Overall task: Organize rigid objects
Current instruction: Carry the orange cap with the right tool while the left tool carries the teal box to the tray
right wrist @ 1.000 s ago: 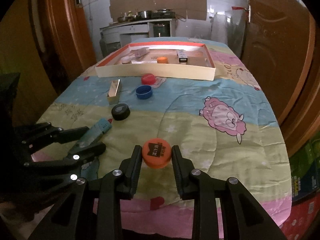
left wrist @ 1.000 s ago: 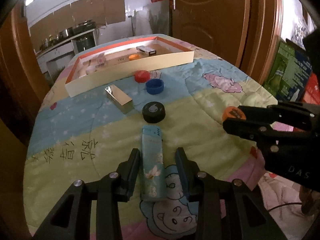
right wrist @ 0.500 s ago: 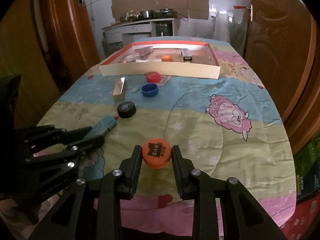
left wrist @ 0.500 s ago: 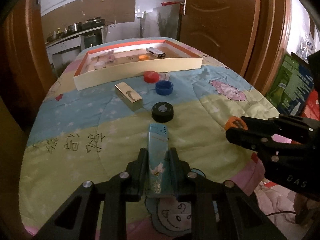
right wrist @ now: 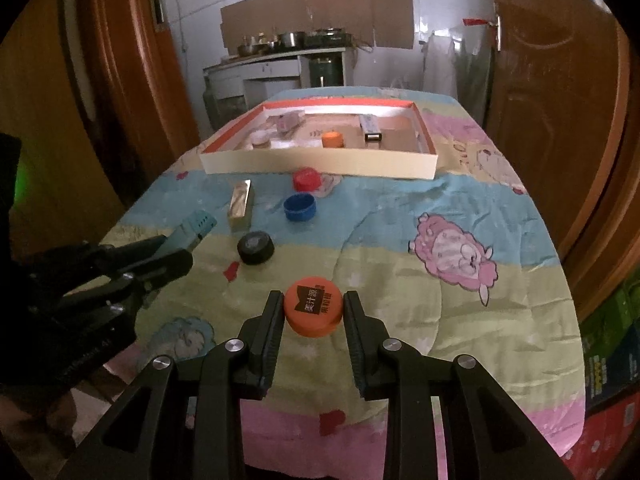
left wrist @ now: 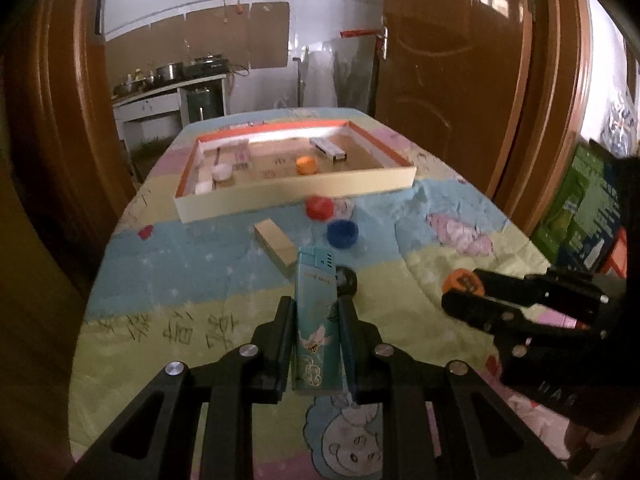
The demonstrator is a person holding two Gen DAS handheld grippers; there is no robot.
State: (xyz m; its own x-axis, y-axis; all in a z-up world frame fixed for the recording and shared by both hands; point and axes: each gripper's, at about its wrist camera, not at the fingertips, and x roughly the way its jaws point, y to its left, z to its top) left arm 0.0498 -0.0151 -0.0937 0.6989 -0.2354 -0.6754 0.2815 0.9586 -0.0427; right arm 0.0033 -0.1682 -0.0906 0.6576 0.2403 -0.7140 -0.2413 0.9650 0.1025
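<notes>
My left gripper (left wrist: 315,312) is shut on a teal lighter (left wrist: 315,312) with a flower print, lifted off the quilt and pointing toward the tray; the lighter's tip (right wrist: 195,227) shows in the right wrist view beyond the left gripper (right wrist: 168,252). My right gripper (right wrist: 314,308) is shut on an orange bottle cap (right wrist: 314,307) with black lettering, held above the quilt, and shows at the right of the left wrist view (left wrist: 464,292). A shallow cream tray (left wrist: 296,196) with an orange rim lies at the far end.
On the quilt lie a black cap (right wrist: 256,246), a blue cap (right wrist: 300,207), a red cap (right wrist: 306,179) and a gold box (right wrist: 242,203). The tray holds an orange cap (right wrist: 333,139), a USB stick (right wrist: 370,127) and several small items. Wooden doors flank the table.
The left jaws closed on the teal lighter and lifted it off the quilt. The right gripper kept still with the orange cap in it.
</notes>
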